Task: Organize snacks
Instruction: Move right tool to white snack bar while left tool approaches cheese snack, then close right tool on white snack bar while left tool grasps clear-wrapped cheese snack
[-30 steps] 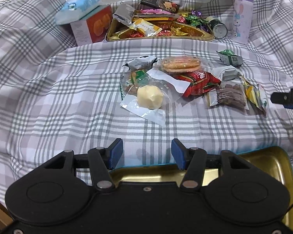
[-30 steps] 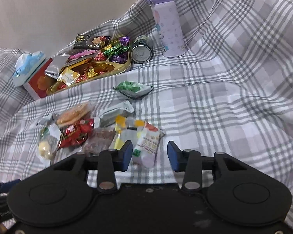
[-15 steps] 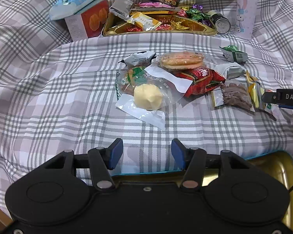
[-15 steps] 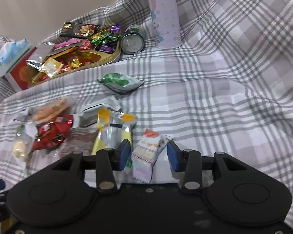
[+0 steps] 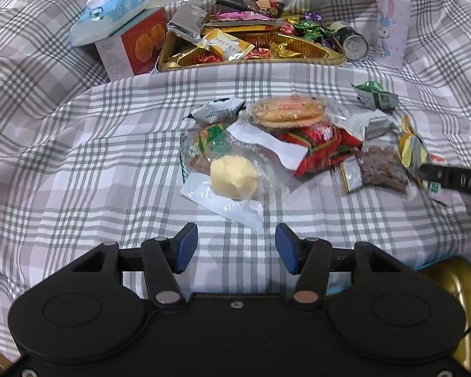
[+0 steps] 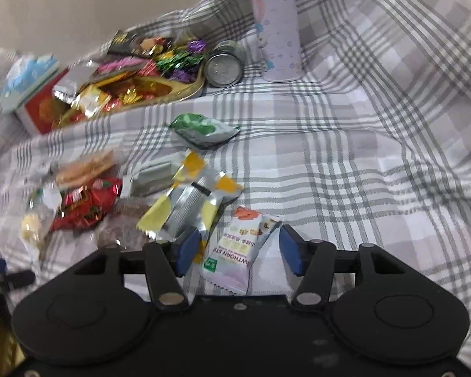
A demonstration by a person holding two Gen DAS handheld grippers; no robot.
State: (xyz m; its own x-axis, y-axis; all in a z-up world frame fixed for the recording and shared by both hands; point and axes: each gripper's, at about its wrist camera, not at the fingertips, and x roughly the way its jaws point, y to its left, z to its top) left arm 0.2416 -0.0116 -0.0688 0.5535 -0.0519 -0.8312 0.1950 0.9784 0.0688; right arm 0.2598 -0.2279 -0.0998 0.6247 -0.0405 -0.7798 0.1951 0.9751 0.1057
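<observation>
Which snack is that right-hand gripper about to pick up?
Find the loose snack pile on the checked cloth. At its near right edge, between the right gripper's open jaws, lies a white packet: the only one with an orange top and "HAWTHORN" lettering.

I count one purple bottle (image 5: 392,22), one can (image 5: 354,44) and one tissue box (image 5: 128,44). Two gold trays: one full (image 5: 251,62), one by me (image 5: 461,286). Nine loose snack packets (image 5: 317,144).
</observation>
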